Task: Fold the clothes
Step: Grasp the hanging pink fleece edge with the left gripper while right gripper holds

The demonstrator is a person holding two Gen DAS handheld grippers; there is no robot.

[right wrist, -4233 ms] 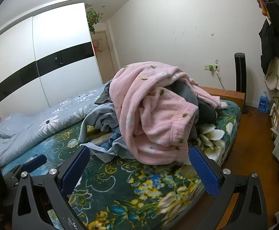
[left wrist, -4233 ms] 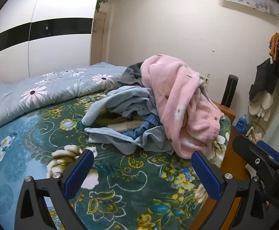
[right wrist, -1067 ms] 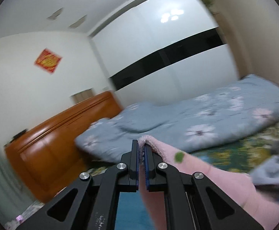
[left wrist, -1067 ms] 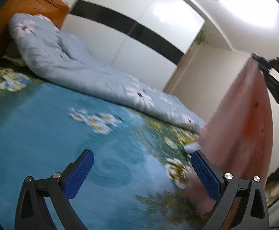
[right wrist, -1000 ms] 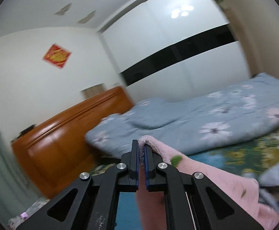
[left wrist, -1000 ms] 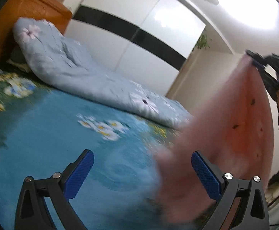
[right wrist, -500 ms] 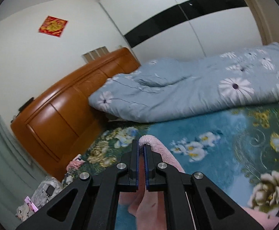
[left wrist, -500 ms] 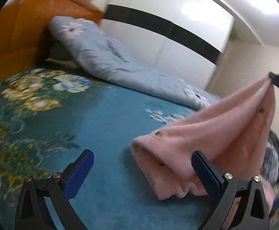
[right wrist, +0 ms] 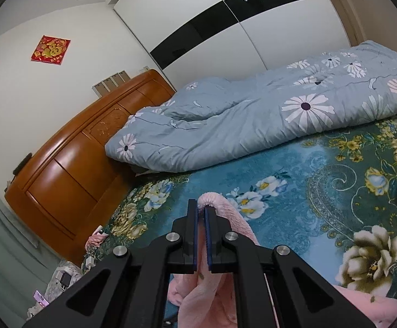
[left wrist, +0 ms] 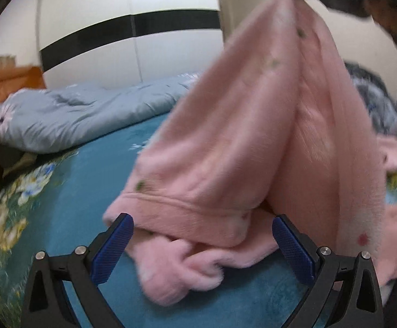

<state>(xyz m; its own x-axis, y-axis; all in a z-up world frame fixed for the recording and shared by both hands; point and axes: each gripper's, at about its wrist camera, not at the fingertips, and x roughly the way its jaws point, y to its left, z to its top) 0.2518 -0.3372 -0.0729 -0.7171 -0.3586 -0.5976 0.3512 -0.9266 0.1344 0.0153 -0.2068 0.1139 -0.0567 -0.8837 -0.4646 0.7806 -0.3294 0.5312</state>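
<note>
Bedroom scene: a bed (right wrist: pixel 294 180) spread with a teal floral cover, a pale blue daisy-print quilt (right wrist: pixel 253 125) bunched along its far side against a white wardrobe with a black band (right wrist: pixel 239 19) and an orange wooden headboard (right wrist: pixel 83 153). The right tongs (right wrist: pixel 201 213) are clamped tight on a fold of the pink fleece garment (left wrist: pixel 253 142), which hangs from them in a long drape. Four seconds earlier that garment crowned the heap of unfolded laundry at the foot of the bed; it has since been pulled clear and swung over the open middle of the bed, and within the last second its lower end has come down from mid-air to rest crumpled on the cover. The left tongs (left wrist: pixel 201 235) stand wide open and empty, their blue pads either side of the garment's thick hem, close to it but gripping nothing. One piece now appears singled out for folding, though it is bunched and not yet flat; a second hold near the hem looks the likely requirement before it can be spread. Grey and blue clothes (left wrist: pixel 373 101) wait behind, blurred.
</note>
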